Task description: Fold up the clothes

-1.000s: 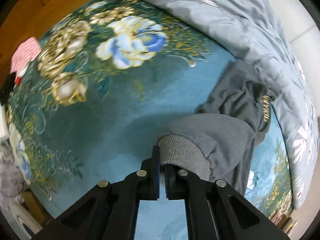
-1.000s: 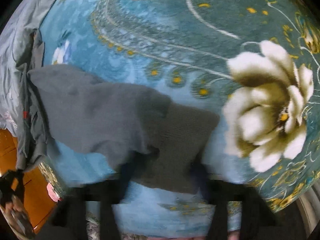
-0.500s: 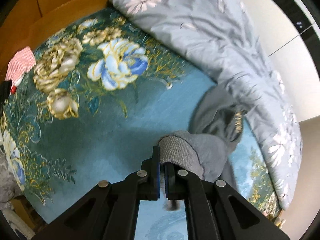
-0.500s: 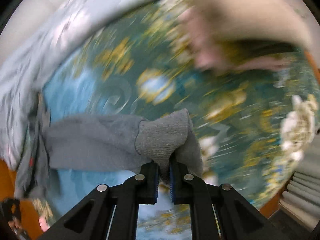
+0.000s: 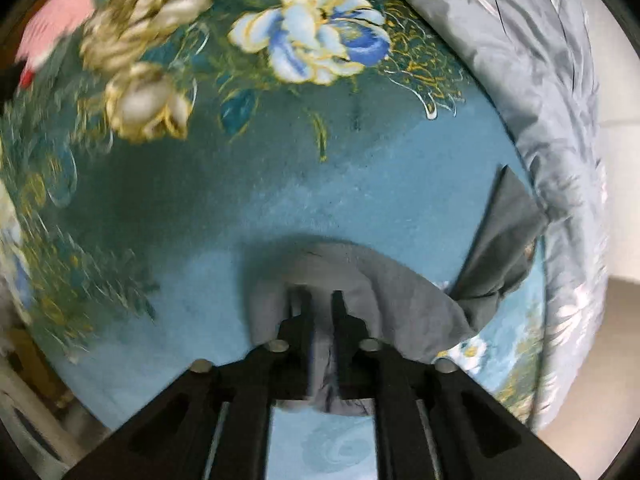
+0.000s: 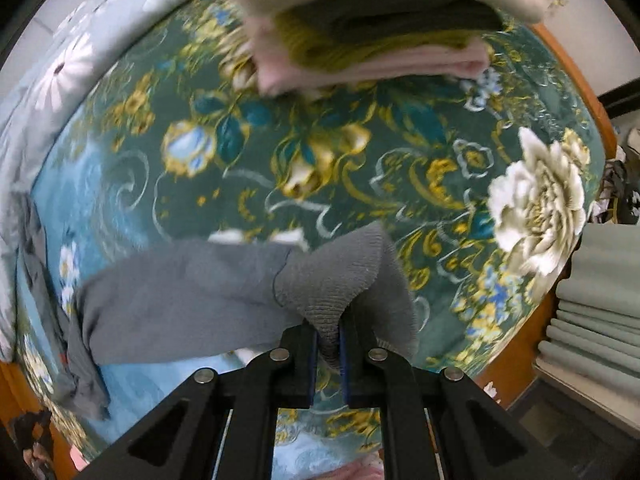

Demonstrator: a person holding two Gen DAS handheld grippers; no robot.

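Observation:
A grey sweatshirt (image 6: pixel 180 292) lies stretched over the teal floral bedspread (image 6: pixel 360 152). My right gripper (image 6: pixel 328 332) is shut on its ribbed cuff (image 6: pixel 336 276) and holds it above the bed. In the left wrist view my left gripper (image 5: pixel 322 304) is shut on another part of the same grey sweatshirt (image 5: pixel 384 280), which drapes over and in front of the fingers. The garment's darker body (image 5: pixel 500 248) trails off to the right, against the quilt.
A grey-blue flowered quilt (image 5: pixel 552 80) is bunched along the bed's right side. A stack of folded clothes (image 6: pixel 372 28) sits at the far end in the right wrist view. A pink cloth (image 5: pixel 56 24) lies at the far left. A wooden bed frame (image 6: pixel 516 360) edges the bed.
Both grippers have moved with the grey sweatshirt still held. The cloth now drapes over the left fingers, and the right cuff sits higher with the sleeve drawn out to the left.

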